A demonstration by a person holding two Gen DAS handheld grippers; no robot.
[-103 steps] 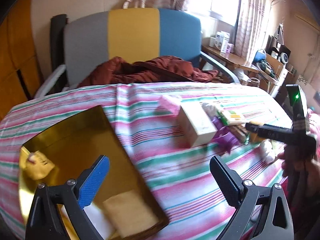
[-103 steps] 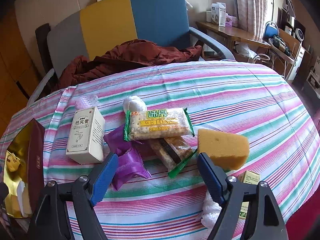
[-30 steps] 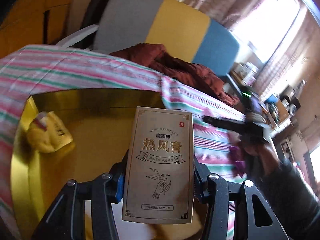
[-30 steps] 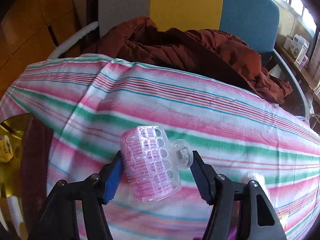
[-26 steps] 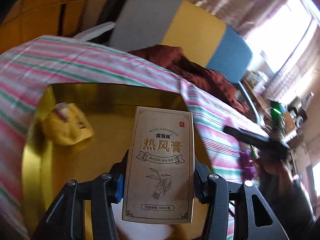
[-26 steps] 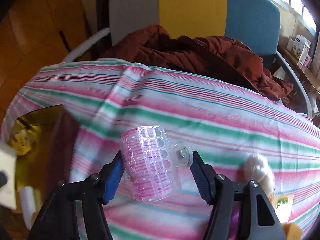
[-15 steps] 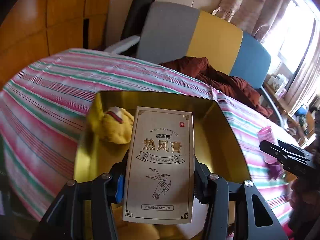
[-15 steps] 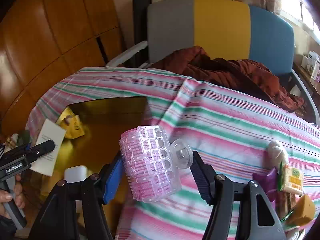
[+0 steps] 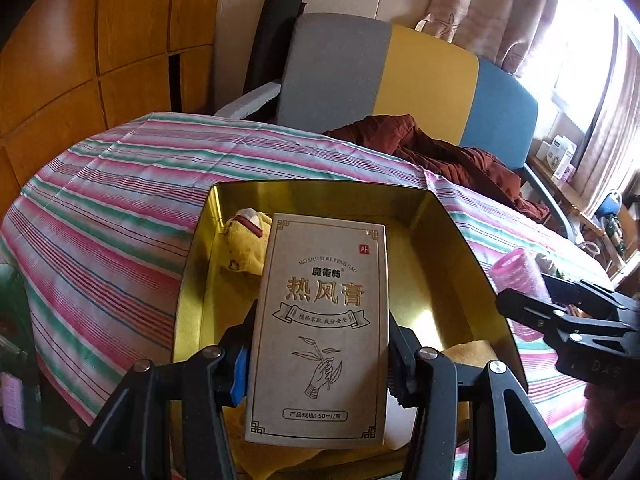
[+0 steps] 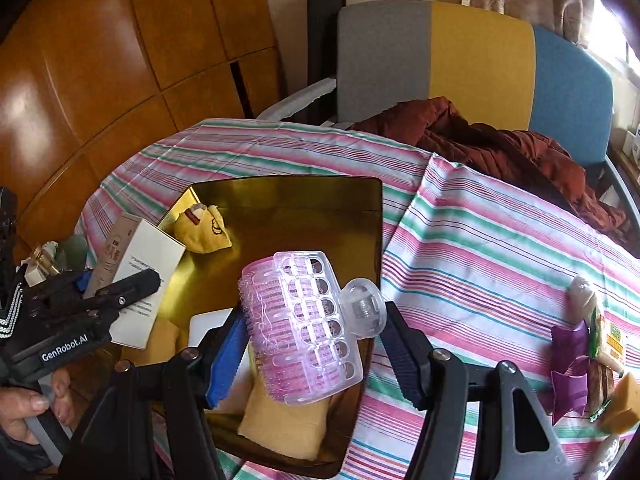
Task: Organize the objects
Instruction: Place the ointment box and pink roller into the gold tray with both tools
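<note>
Two grippers are at work, each with one thing clamped between its pads. The left gripper (image 9: 320,364) holds one tan carton (image 9: 320,332) upright over the gold tray (image 9: 460,248); the right gripper (image 10: 314,346) grips one pink hair roller (image 10: 304,324) in a clear clip, hovering above the tray's near right part. One tray sits on the striped tablecloth (image 10: 480,240). Inside it lie one yellow pouch (image 10: 204,230) at the far left corner, one yellow sponge (image 10: 280,424) at the near end, and one white piece partly covered beside it. Behind the table stands one chair (image 10: 472,68) with a rust-red coat (image 10: 500,140) on its seat.

At the right edge of the right wrist view, a small heap of snack packets (image 10: 588,360) is cut off and hard to count. The carton hides much of the tray floor in the left wrist view.

Compared with half a second ago, both grippers have drawn closer to the tray's middle, and the roller now overlaps the tray rather than the cloth beside it.
</note>
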